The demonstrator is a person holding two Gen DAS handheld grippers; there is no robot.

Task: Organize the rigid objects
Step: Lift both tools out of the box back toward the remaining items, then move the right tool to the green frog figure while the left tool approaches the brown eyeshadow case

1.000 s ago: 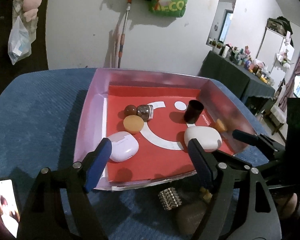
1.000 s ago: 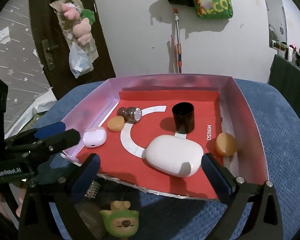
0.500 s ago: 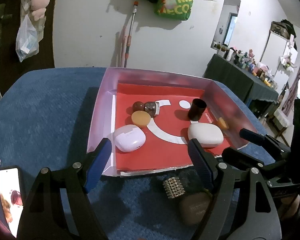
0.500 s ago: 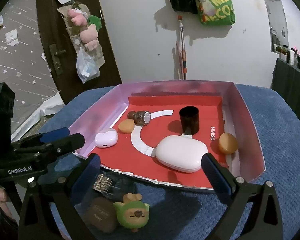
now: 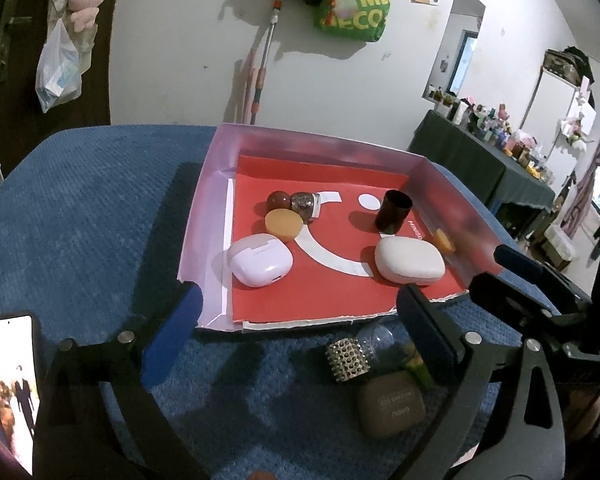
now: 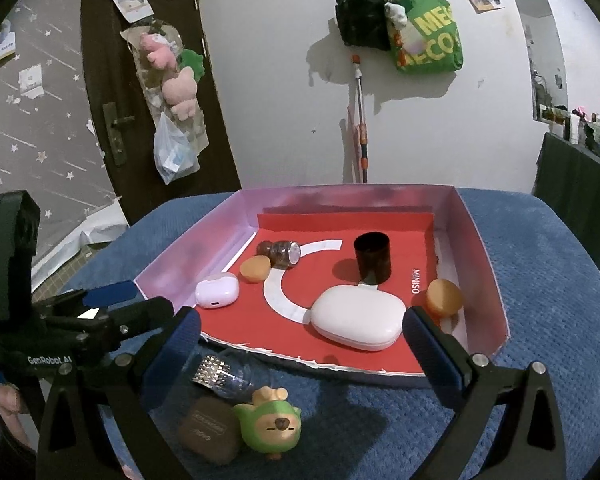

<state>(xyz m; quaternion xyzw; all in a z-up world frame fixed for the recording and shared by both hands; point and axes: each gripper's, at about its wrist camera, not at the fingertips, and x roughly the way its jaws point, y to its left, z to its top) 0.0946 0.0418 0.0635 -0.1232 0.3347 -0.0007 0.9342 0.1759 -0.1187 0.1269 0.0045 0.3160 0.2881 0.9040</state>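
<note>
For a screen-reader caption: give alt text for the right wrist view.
An open right gripper hovers over a blue cloth before a shallow box holding a white case, a dark cup and small pieces. A green toy sits outside it.

Ahead of the grippers: two earbud cases [image 6: 217, 289] in the box [image 6: 486, 264], two orange discs [image 6: 444, 297], one dark cup [image 6: 372, 257].

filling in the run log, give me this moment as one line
left gripper: open, empty | right gripper: open, empty | tray: seven items inside | outside tray: green figure, brown case, studded bottle
</note>
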